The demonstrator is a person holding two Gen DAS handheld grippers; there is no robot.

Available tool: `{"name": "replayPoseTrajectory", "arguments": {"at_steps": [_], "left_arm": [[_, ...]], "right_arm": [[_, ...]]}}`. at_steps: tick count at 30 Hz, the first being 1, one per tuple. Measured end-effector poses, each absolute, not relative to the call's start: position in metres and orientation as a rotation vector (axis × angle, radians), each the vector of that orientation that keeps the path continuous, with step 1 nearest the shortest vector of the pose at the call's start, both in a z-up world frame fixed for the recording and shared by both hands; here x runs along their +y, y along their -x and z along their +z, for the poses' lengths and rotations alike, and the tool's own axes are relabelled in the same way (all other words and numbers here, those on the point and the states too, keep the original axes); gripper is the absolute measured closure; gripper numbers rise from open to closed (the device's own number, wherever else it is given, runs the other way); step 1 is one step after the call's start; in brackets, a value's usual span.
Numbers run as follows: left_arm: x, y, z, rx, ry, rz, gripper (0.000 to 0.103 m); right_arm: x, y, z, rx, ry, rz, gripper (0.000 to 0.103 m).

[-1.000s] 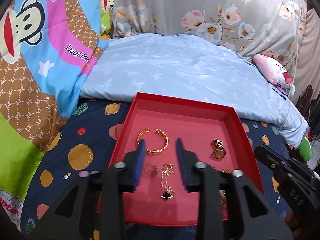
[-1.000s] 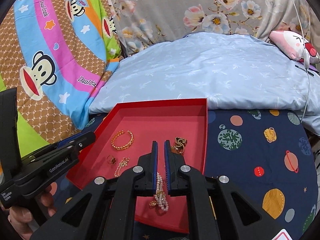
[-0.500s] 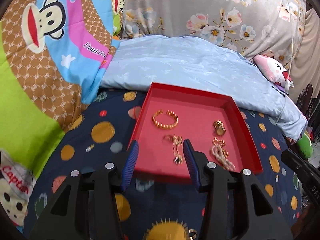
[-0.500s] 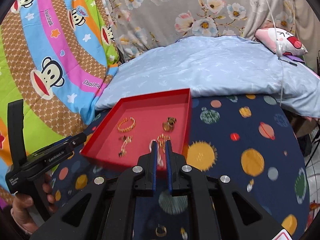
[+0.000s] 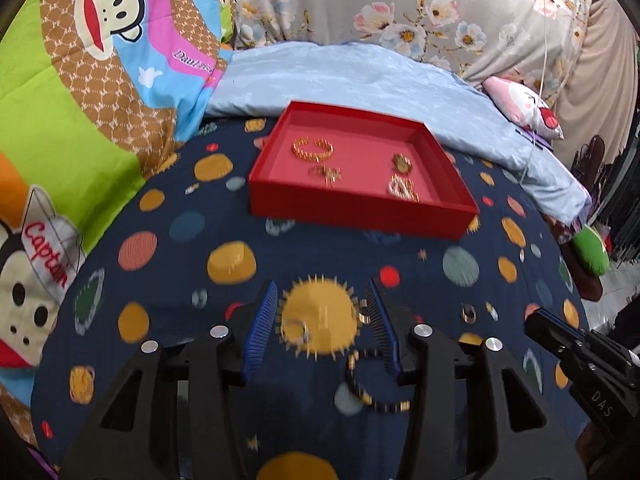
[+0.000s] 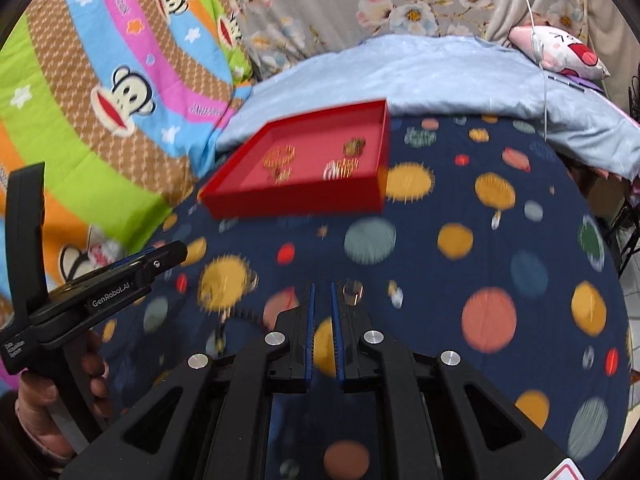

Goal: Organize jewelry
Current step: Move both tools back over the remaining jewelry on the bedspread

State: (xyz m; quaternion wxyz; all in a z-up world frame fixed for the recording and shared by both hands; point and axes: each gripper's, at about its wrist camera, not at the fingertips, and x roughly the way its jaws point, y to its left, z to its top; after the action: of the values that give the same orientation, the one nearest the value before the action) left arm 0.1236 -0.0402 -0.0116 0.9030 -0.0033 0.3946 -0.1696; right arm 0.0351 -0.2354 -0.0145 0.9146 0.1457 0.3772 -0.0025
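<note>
A red tray point(image 5: 360, 212) lies on the dark planet-print sheet, holding a gold bangle point(image 5: 312, 150), a necklace point(image 5: 326, 172), a gold piece point(image 5: 402, 162) and a pearl bracelet point(image 5: 402, 190). My left gripper point(image 5: 322, 320) hovers open over the sheet well short of the tray, gripping nothing. Loose on the sheet between its fingers are a black-and-gold bracelet point(image 5: 372, 390) and a small ring point(image 5: 301, 330). Another ring point(image 5: 468, 314) lies to the right. My right gripper point(image 6: 323, 292) is shut and empty, with that ring point(image 6: 352, 292) just right of its tips.
A light blue blanket point(image 5: 360, 76) lies behind the tray, with a monkey-print quilt point(image 5: 100, 80) at the left and a pink plush toy point(image 5: 524, 108) at the back right. A hand point(image 6: 40, 400) holds the left gripper point(image 6: 120, 280) at the right view's left edge.
Both grippers have drawn back from the tray toward the near part of the bed. The pearl bracelet that hung between the right fingers now lies in the tray. The left jaws stand slightly wider.
</note>
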Motion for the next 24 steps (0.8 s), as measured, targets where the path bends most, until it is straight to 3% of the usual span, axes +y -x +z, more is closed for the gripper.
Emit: {"name": "replayPoseTrajectory", "arguments": {"at_steps": [5,13,16,24], "left_arm": [[-0.036,-0.098,-0.031,0.857,-0.003,-0.342,0.046],[-0.039,-0.083,-0.058,0.911,0.001,-0.341,0.045],[-0.044,-0.078,-0.059,0.906,-0.001,-0.34,0.038],[-0.061,-0.083,-0.066,0.905,-0.023,-0.328,0.039]], "right_arm": [[-0.221,-0.018,-0.031,0.825,-0.29,0.008,0.093],[-0.21,-0.004,-0.042,0.86,-0.284,0.021,0.092],[-0.212,-0.002,-0.043,0.858,-0.288,0.016,0.08],[-0.219,0.0,-0.042,0.853,-0.297,0.002,0.079]]}}
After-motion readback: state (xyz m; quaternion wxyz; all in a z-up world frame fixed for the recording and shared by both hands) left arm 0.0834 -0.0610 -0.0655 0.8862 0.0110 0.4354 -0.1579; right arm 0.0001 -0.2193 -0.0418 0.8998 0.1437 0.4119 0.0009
